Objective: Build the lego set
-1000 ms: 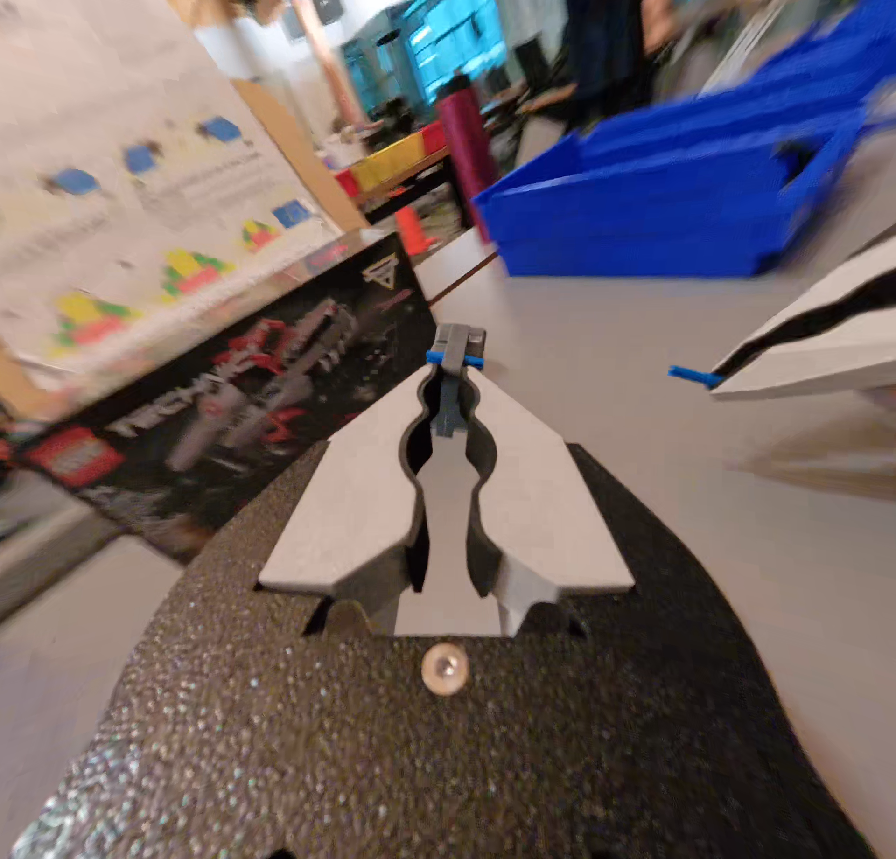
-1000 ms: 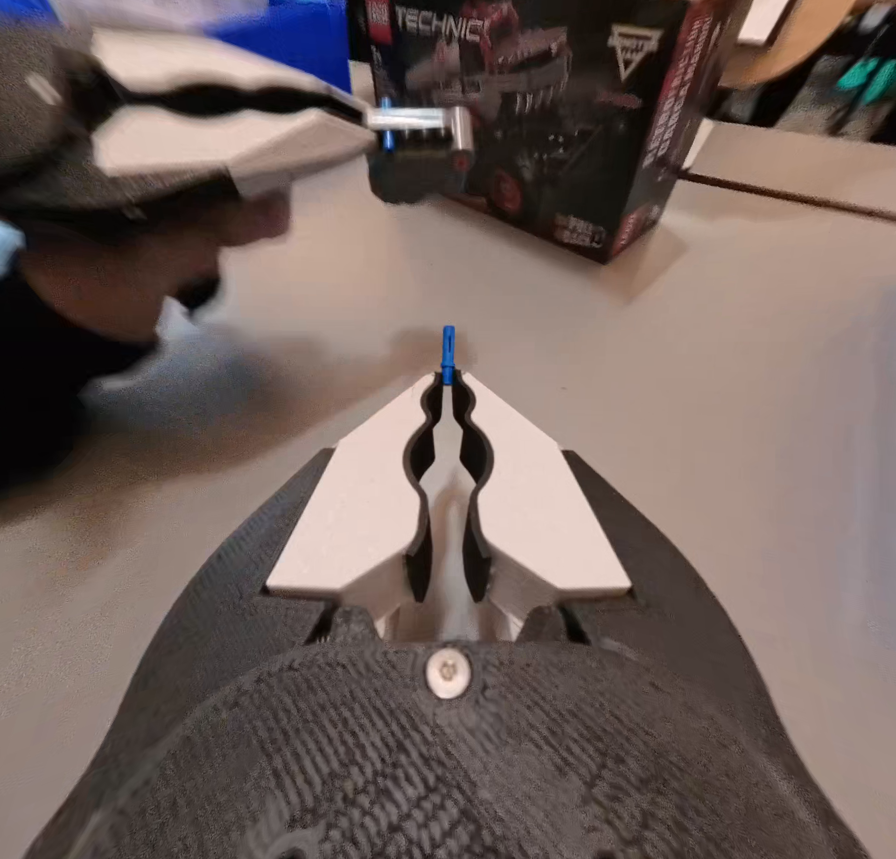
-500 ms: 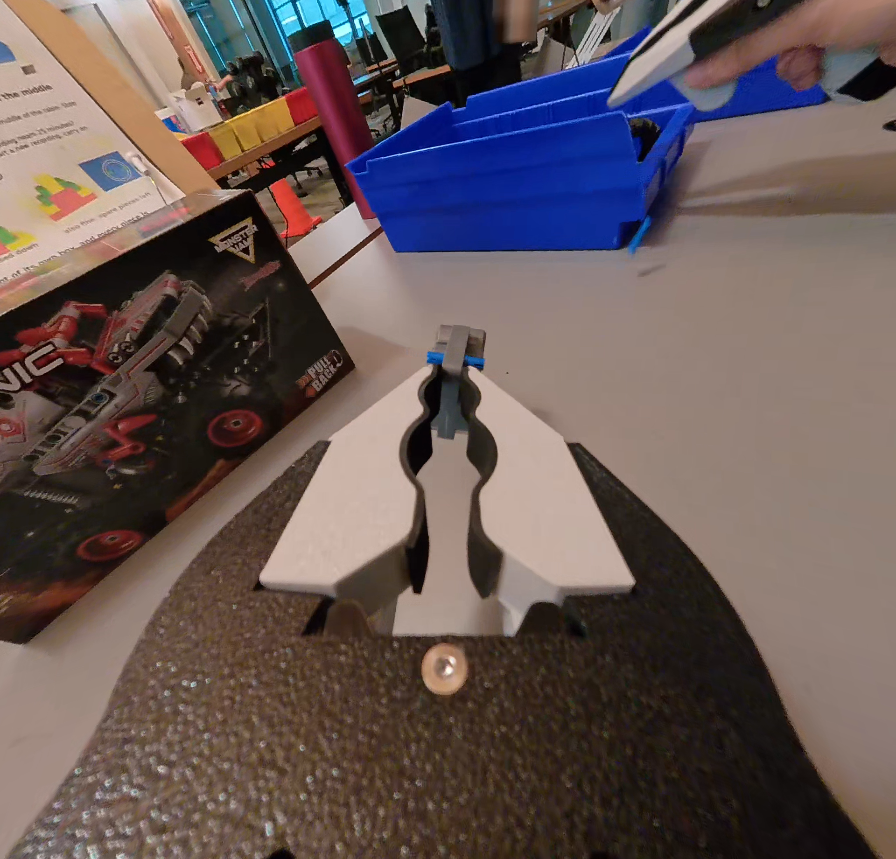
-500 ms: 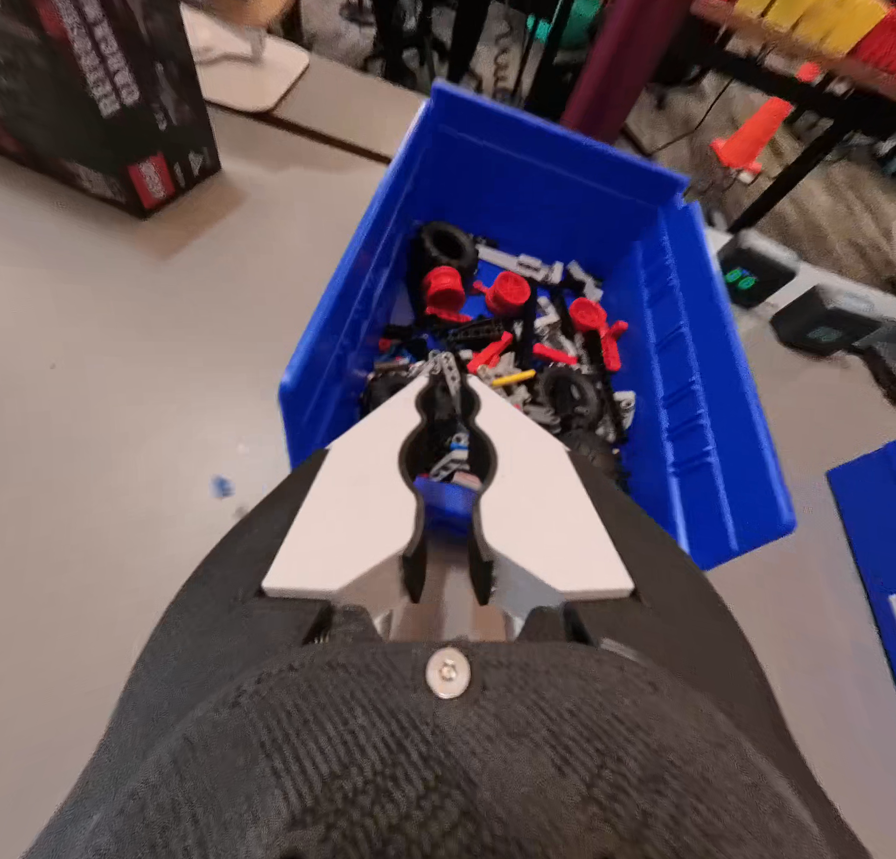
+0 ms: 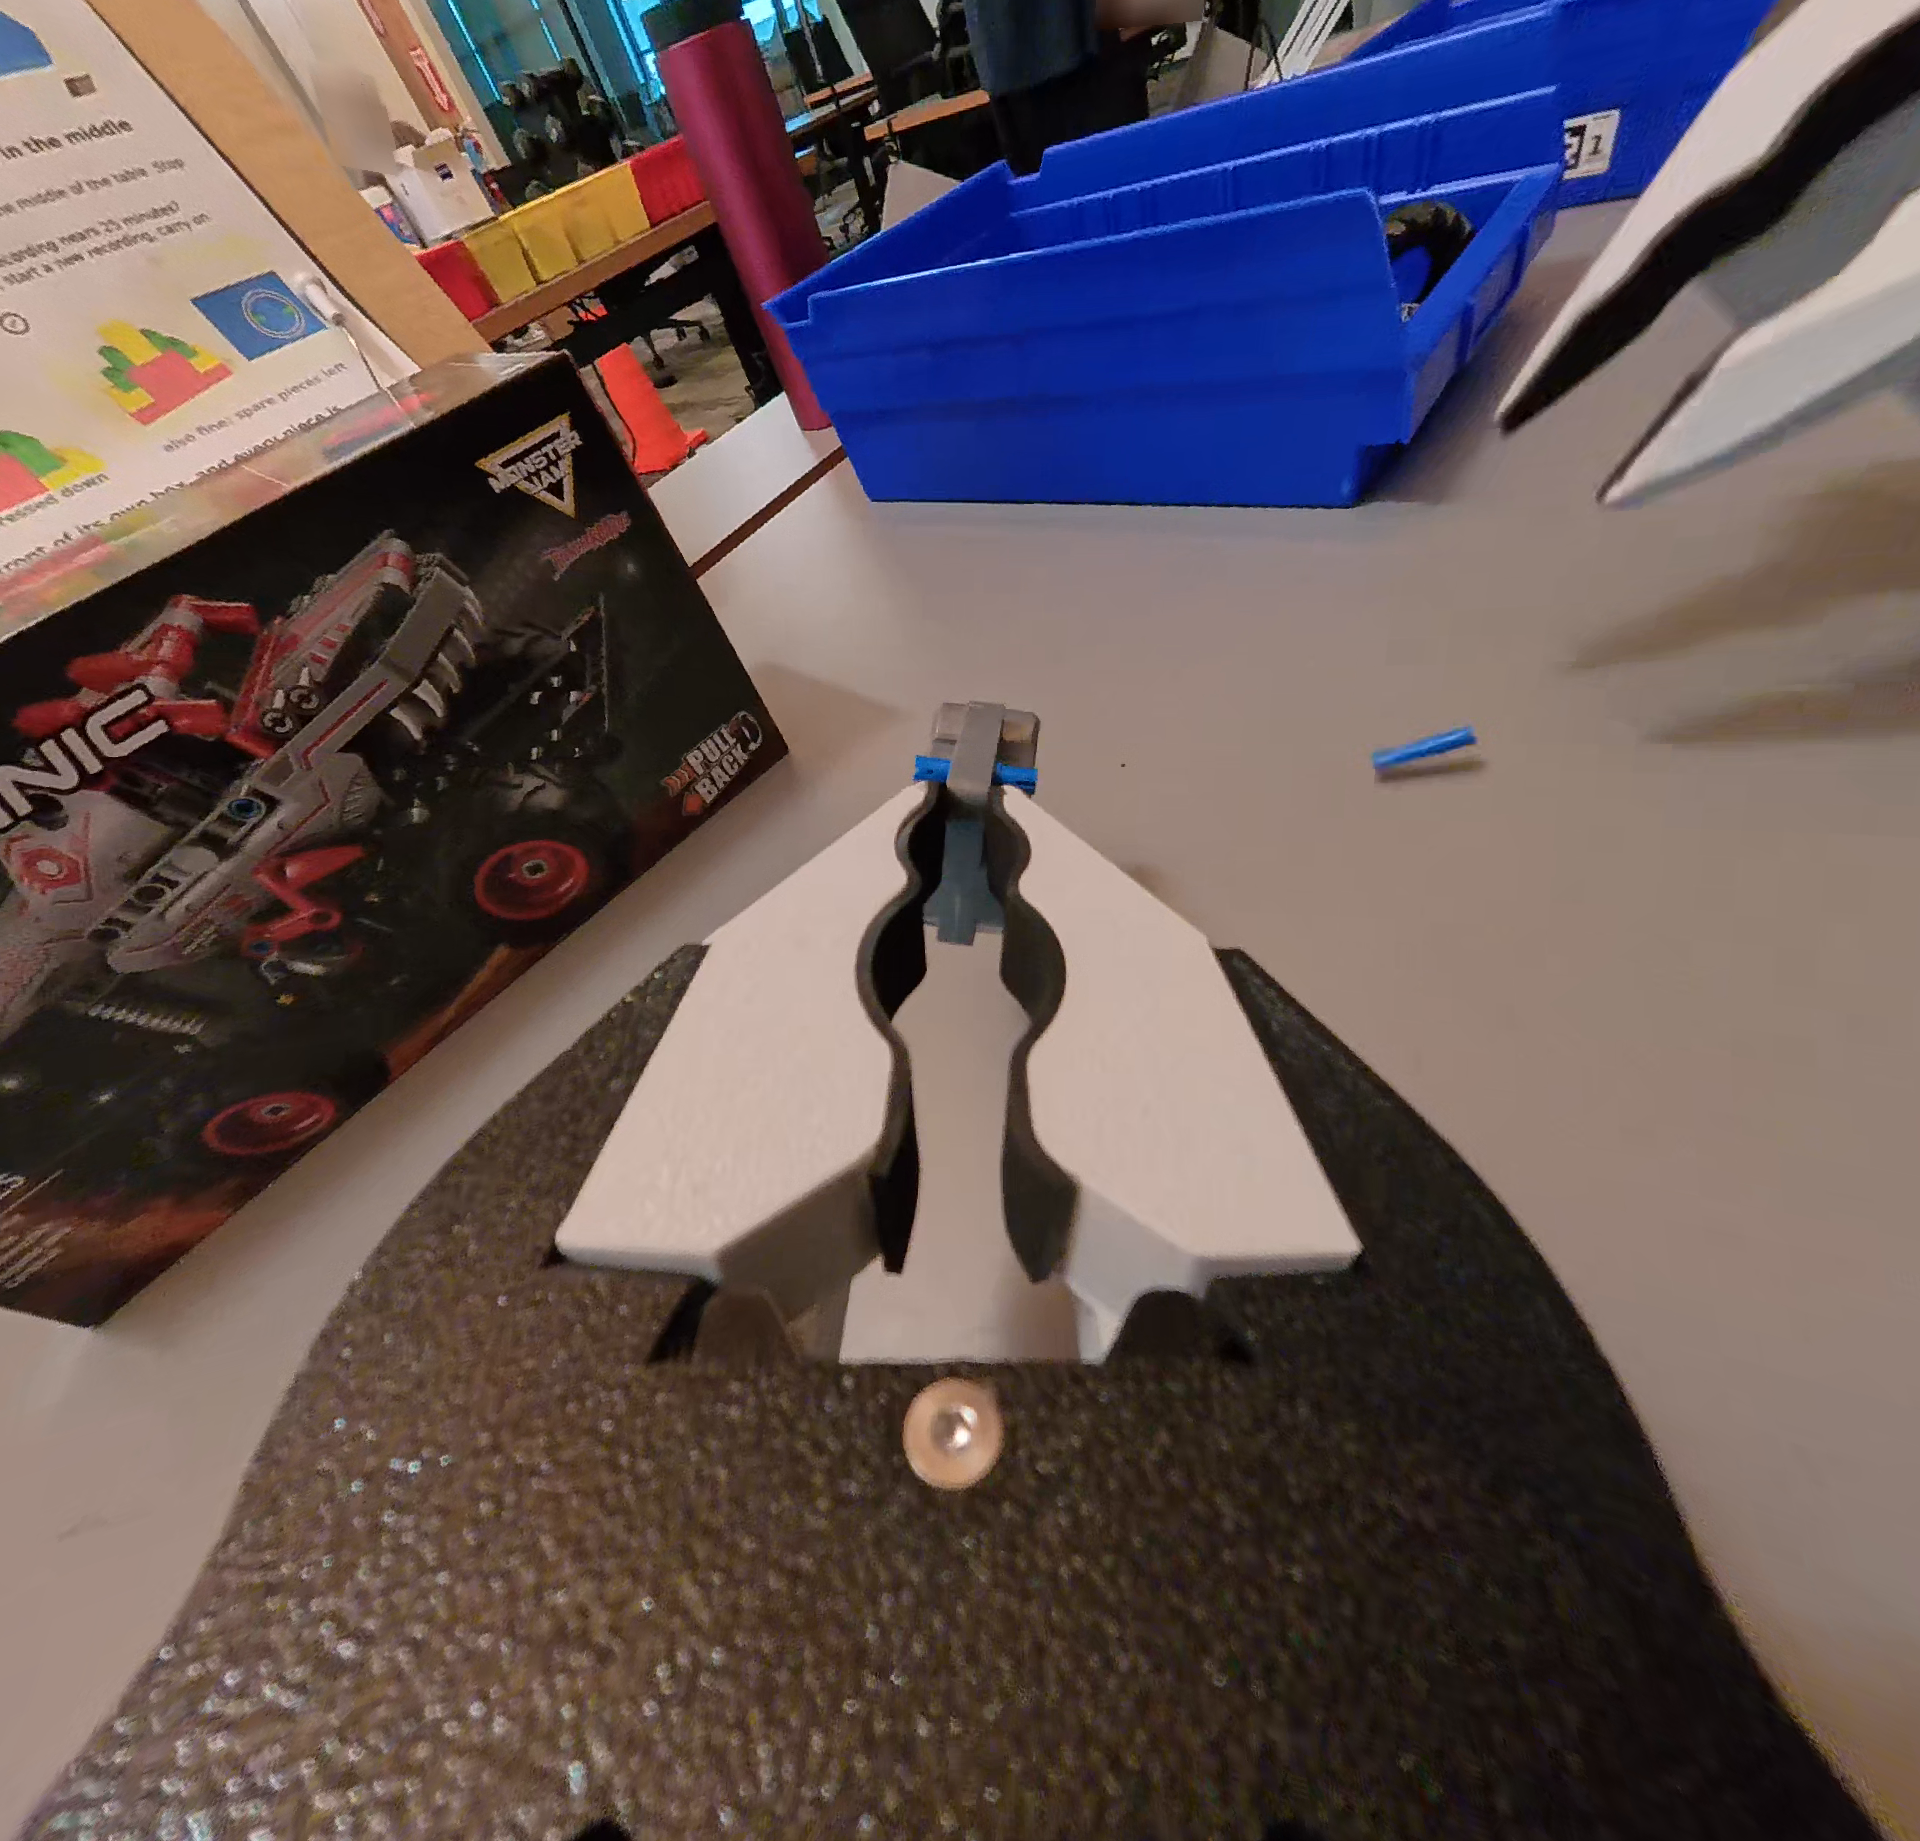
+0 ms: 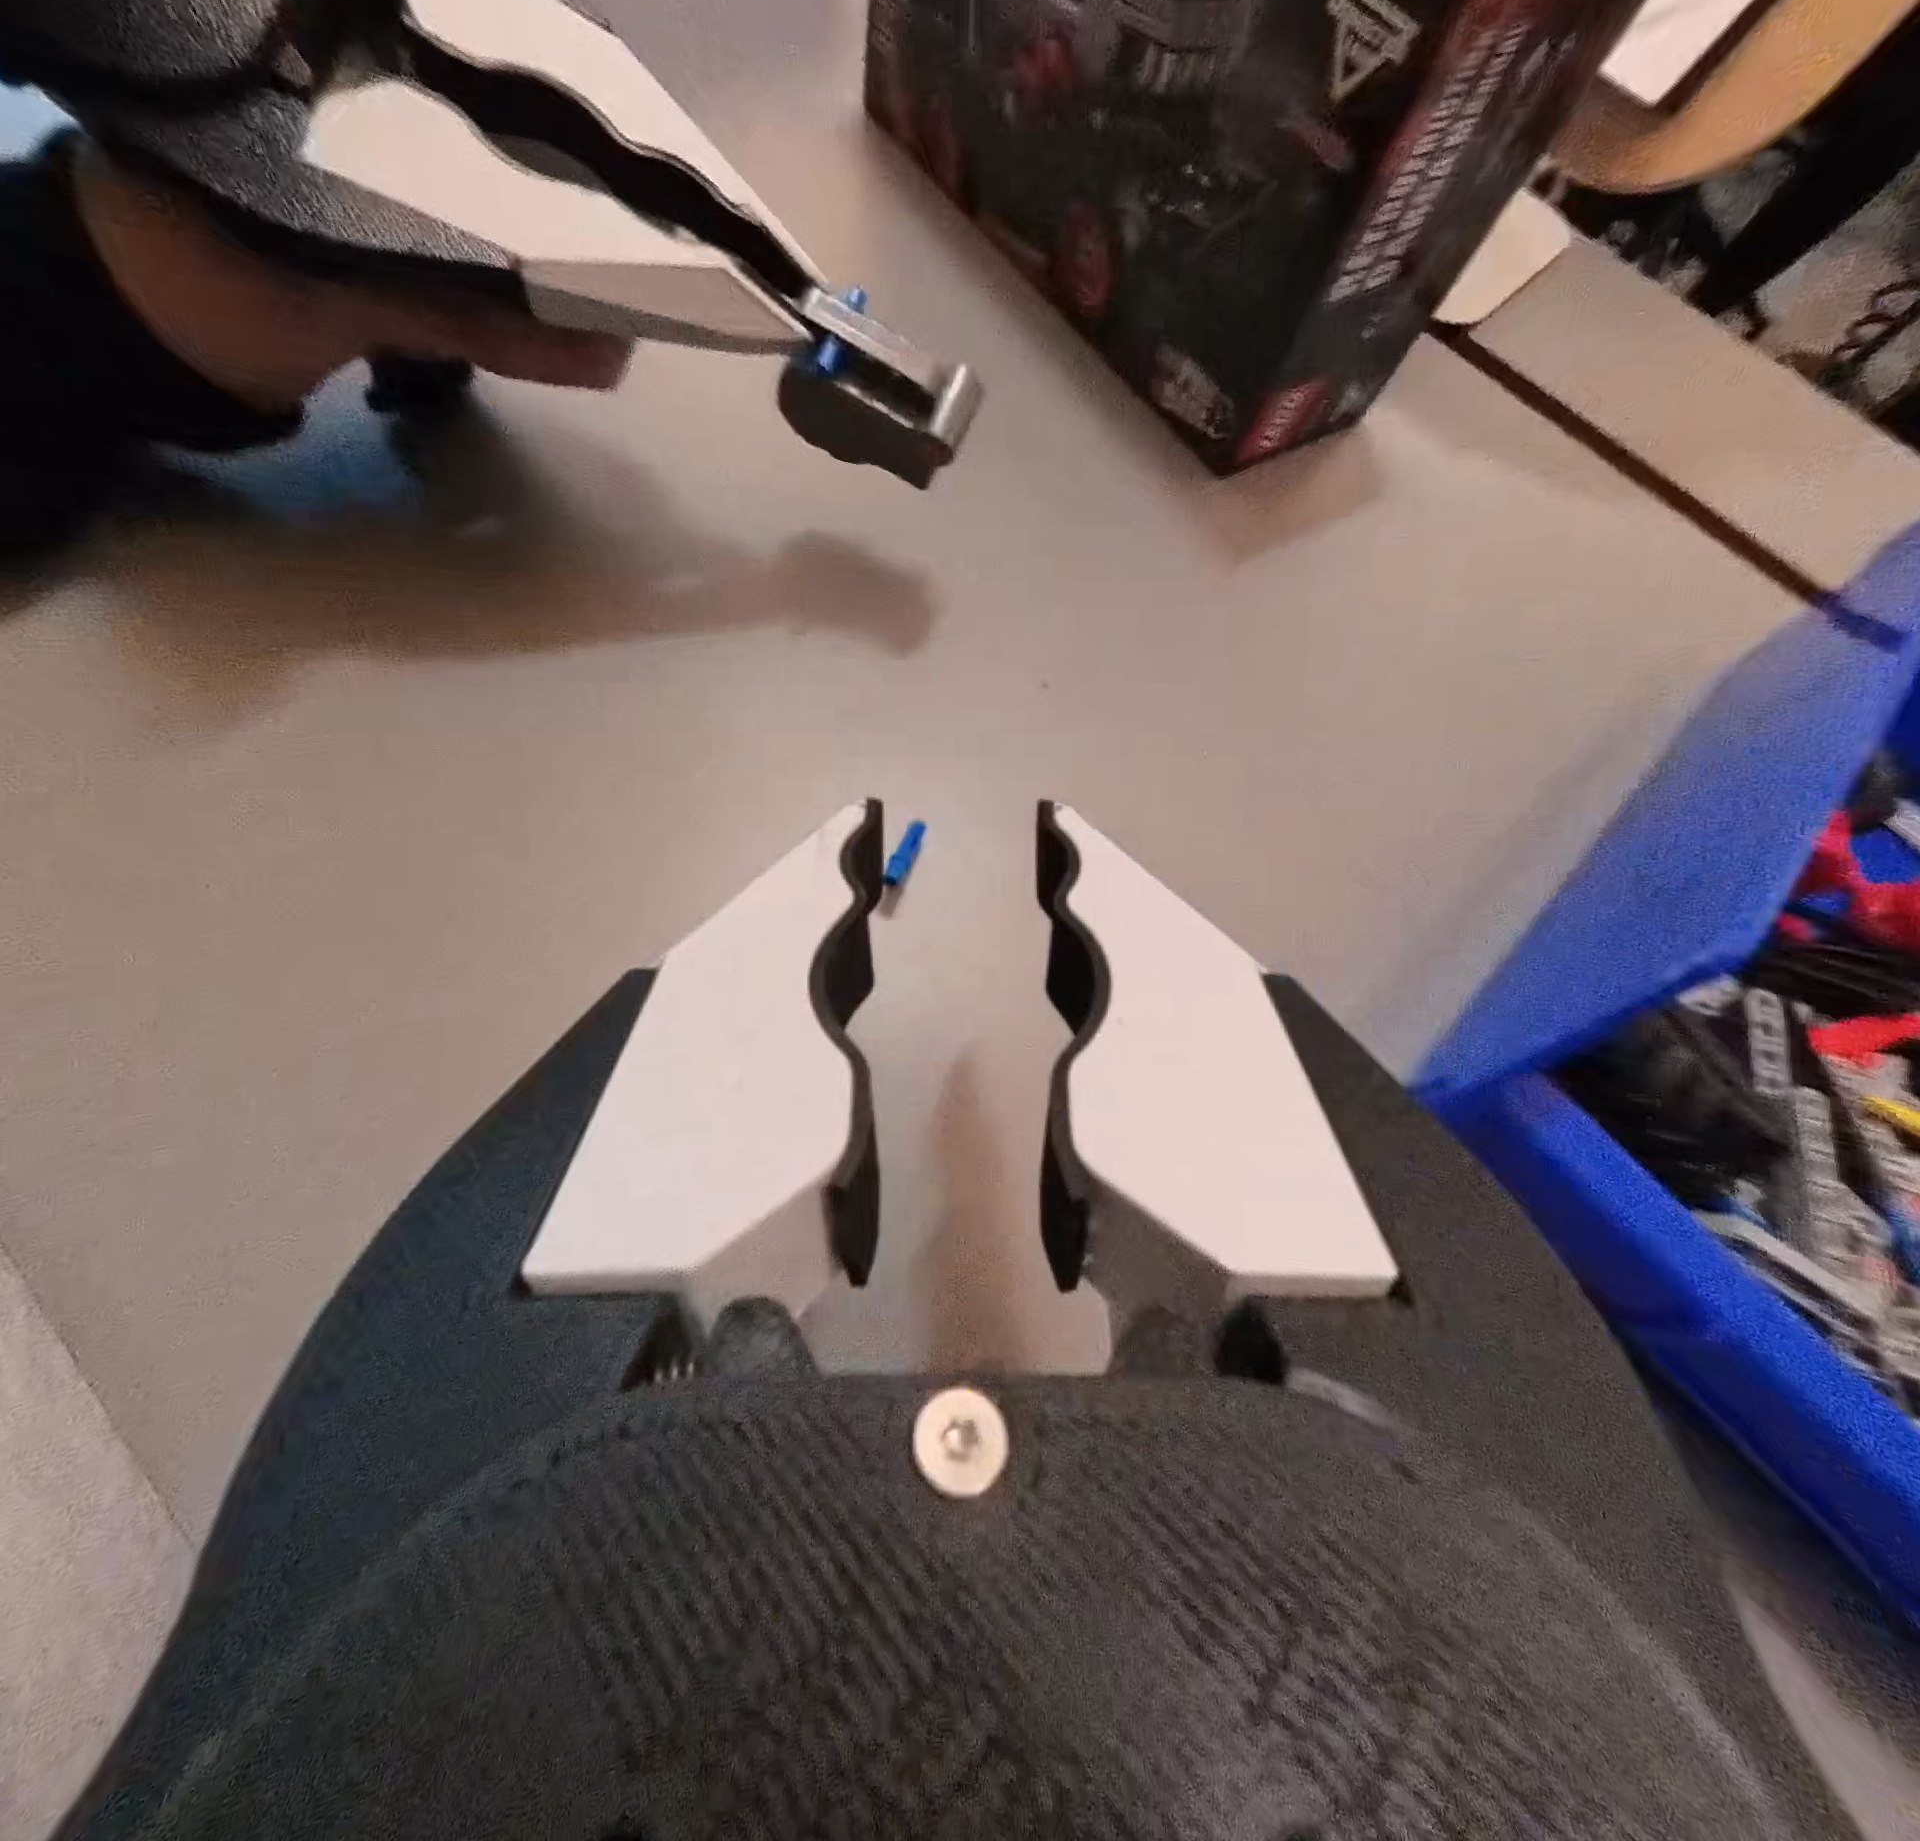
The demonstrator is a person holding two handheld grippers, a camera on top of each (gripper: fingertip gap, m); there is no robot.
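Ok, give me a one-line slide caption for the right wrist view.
Open right gripper hovers over a loose blue pin on the table; left gripper holds a grey piece.

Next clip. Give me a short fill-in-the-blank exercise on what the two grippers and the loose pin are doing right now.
1. The left gripper is shut on a small ____ lego assembly with a blue pin through it.
2. The right gripper has its fingers ____, holding nothing.
3. The loose small blue plastic pin lies on the ____ table, apart from both grippers.
4. The blue plastic bin stands on the table, ____ the left gripper.

Missing words: grey; open; grey; beyond
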